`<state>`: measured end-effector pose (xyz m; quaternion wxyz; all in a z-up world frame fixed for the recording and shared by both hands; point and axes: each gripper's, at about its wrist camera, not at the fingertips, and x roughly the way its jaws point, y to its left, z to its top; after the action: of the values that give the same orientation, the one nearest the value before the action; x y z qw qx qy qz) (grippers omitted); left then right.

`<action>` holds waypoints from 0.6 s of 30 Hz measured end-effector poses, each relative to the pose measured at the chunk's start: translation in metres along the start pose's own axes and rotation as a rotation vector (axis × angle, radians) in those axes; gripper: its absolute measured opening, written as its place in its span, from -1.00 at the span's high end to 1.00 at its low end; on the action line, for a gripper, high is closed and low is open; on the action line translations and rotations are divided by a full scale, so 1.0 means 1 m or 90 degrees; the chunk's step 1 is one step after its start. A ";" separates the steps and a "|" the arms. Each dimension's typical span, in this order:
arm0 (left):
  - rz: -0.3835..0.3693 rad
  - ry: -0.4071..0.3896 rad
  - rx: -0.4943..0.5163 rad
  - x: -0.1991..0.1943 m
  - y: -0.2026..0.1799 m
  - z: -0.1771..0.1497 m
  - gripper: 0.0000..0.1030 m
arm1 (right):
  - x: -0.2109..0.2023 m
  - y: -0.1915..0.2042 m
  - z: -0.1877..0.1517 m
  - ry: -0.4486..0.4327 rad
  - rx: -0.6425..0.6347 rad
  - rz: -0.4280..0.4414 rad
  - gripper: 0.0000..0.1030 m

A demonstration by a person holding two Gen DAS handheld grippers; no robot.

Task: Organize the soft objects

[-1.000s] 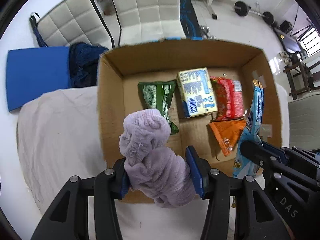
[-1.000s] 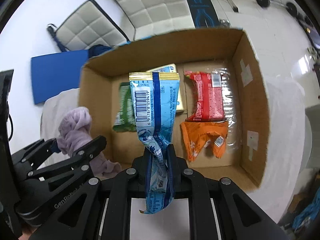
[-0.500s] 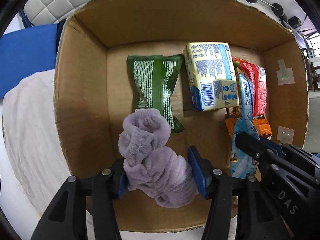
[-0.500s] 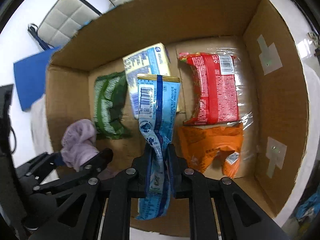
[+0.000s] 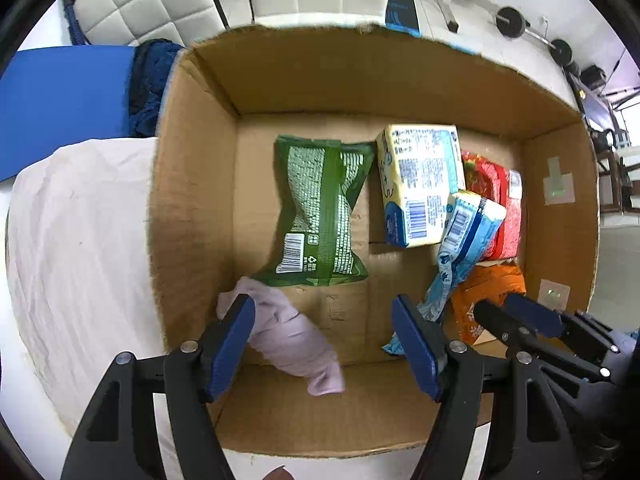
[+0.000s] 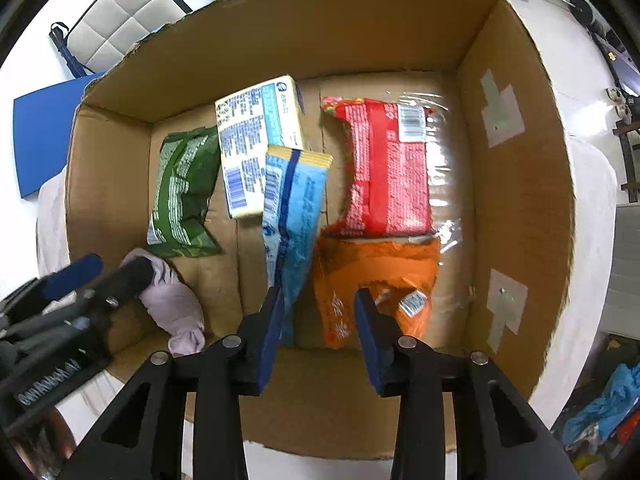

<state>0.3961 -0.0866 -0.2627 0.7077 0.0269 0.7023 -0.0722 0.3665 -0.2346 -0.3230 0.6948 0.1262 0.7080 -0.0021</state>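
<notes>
A lilac rolled cloth (image 5: 288, 340) lies on the floor of the cardboard box (image 5: 192, 216) at its near left, below a green packet (image 5: 320, 212). My left gripper (image 5: 324, 344) is open above it, its left pad beside the cloth. The cloth also shows in the right wrist view (image 6: 172, 304). A light blue packet (image 6: 292, 216) lies in the box (image 6: 516, 184), leaning on a yellow-blue pack (image 6: 256, 140). My right gripper (image 6: 316, 332) is open just over its near end. The blue packet also shows in the left wrist view (image 5: 460, 240).
A red packet (image 6: 384, 176) and an orange packet (image 6: 372, 276) lie in the right half of the box. The box stands on a white cloth-covered surface (image 5: 76, 248). A blue mat (image 5: 60, 100) and padded white chairs (image 5: 148, 8) lie beyond.
Both grippers have opened. The lilac cloth dropped from the left gripper to the box floor. The blue packet fell from the right gripper into the box.
</notes>
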 end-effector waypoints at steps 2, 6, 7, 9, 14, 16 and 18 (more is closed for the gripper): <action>0.002 -0.015 -0.008 -0.008 0.004 -0.004 -0.50 | -0.003 -0.002 -0.005 -0.007 -0.008 -0.015 0.22; 0.000 -0.042 -0.021 -0.019 0.008 -0.012 -0.75 | -0.008 -0.002 -0.015 -0.022 -0.019 -0.031 -0.25; -0.002 -0.045 -0.024 -0.021 0.007 -0.015 -0.76 | -0.010 -0.002 -0.018 -0.027 -0.024 -0.040 -0.34; -0.010 -0.050 -0.033 -0.021 0.010 -0.021 -0.94 | -0.012 0.000 -0.021 -0.036 -0.028 -0.053 -0.70; -0.010 -0.064 -0.049 -0.016 0.012 -0.031 -0.95 | -0.020 0.000 -0.029 -0.063 -0.033 -0.091 -0.91; -0.003 -0.069 -0.052 -0.018 0.013 -0.035 -0.95 | -0.024 -0.003 -0.030 -0.065 -0.030 -0.096 -1.00; 0.001 -0.076 -0.053 -0.018 0.013 -0.038 -0.95 | -0.027 -0.005 -0.032 -0.070 -0.028 -0.100 -1.00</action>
<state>0.3604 -0.0675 -0.2457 0.7490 -0.0064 0.6611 -0.0440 0.3340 -0.2384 -0.2958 0.7330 0.0551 0.6763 -0.0480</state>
